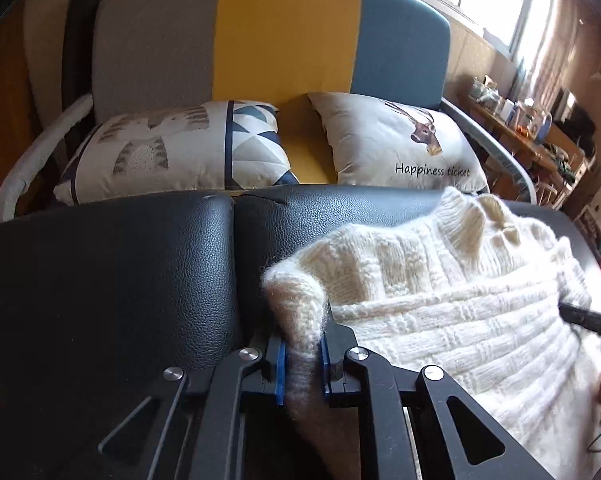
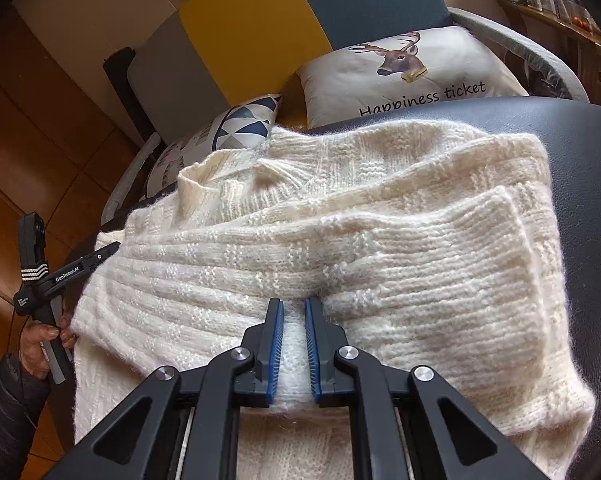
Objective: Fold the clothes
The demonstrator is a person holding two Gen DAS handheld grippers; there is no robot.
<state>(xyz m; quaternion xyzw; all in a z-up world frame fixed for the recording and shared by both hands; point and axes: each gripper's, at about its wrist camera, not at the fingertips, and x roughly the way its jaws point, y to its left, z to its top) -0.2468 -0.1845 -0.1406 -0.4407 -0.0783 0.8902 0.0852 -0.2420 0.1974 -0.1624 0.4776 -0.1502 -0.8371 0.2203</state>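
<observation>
two tools (image 1: 302, 354) (image 2: 293, 334) clenched on cream sweater (image 2: 340, 240), black leather seat (image 1: 100, 272)

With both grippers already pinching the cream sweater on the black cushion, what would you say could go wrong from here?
1. The left gripper pinches only a fuzzy bunched edge of the sweater, so the knit may slip out when lifted.
2. The right gripper grips a thin fold; uneven pulling could stretch the loose knit or undo the sleeve folded across the top.
3. The sweater hangs over the near edge of the black cushion, so it might slide off.
</observation>
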